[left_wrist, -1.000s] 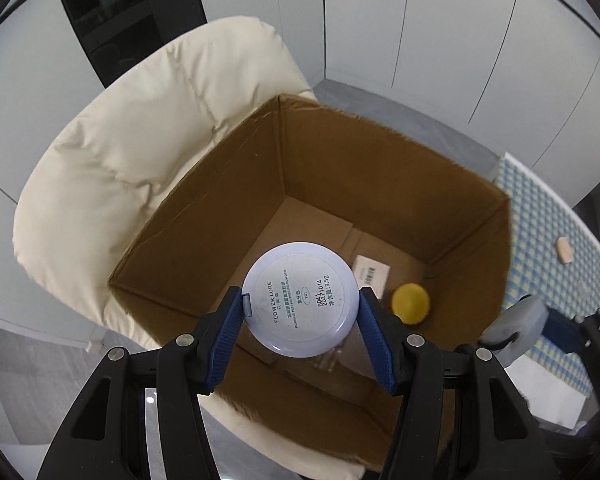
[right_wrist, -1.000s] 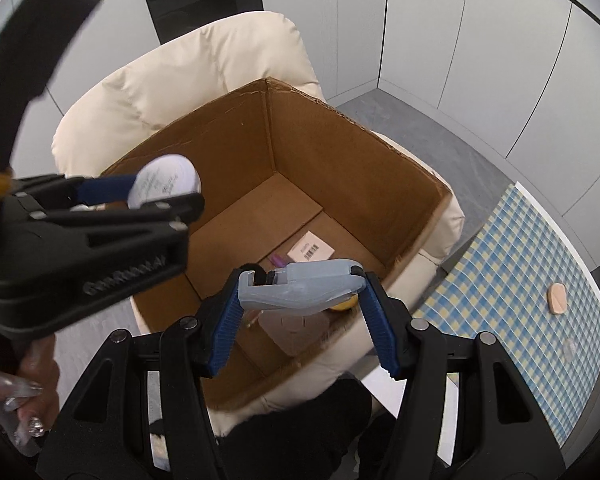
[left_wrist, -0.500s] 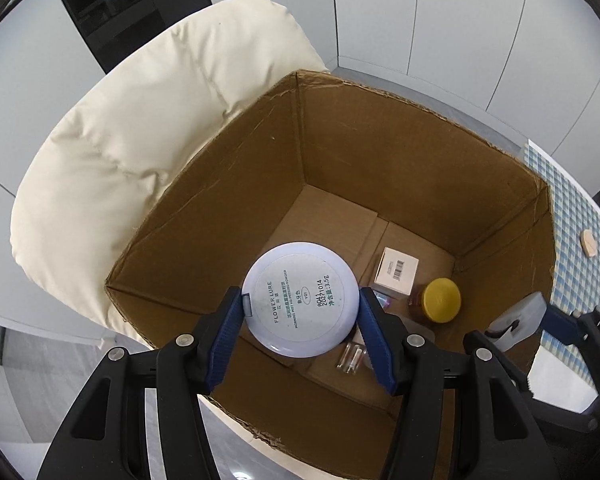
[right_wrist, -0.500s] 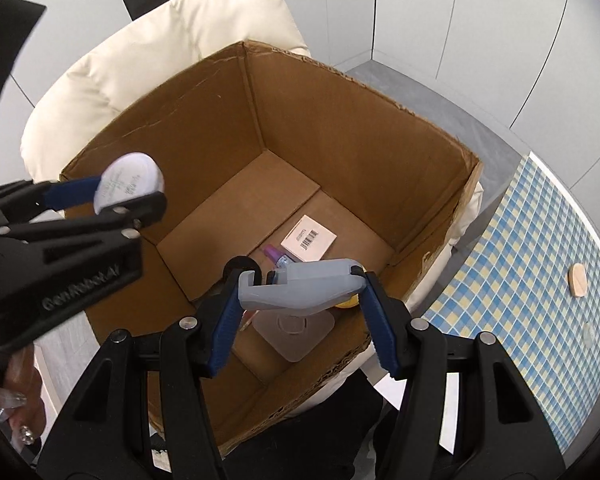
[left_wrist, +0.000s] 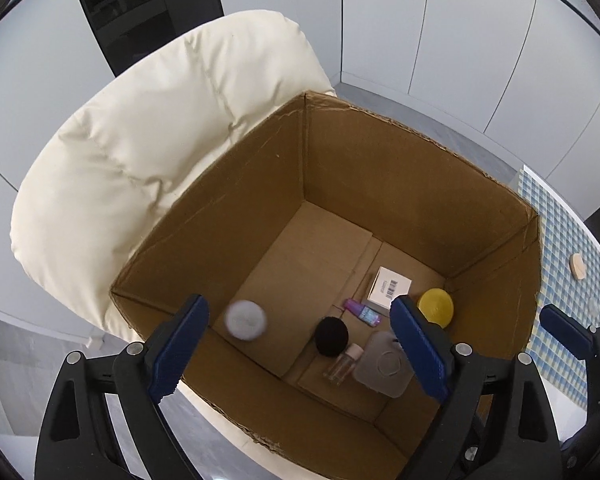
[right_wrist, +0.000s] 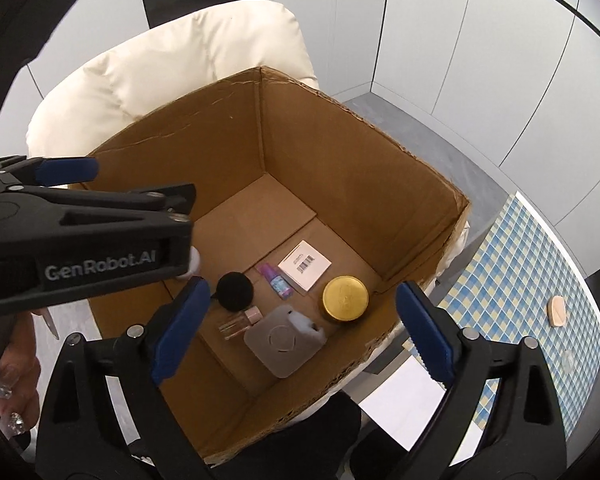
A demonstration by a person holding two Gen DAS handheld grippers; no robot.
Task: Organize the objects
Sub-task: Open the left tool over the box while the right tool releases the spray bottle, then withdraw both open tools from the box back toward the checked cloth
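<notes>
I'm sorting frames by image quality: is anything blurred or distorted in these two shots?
Left wrist view: the round white compact is smeared by motion blur inside the cardboard box, while the things on the box floor are sharp. Both views: fisheye bending curves the wall panels, with dark corners. Right wrist view: the compact is mostly hidden behind the left gripper.

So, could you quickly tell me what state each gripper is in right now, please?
Left gripper: jaws opening, nothing held; the round white compact is loose below it.
Right gripper: jaws opening, nothing held.
</notes>
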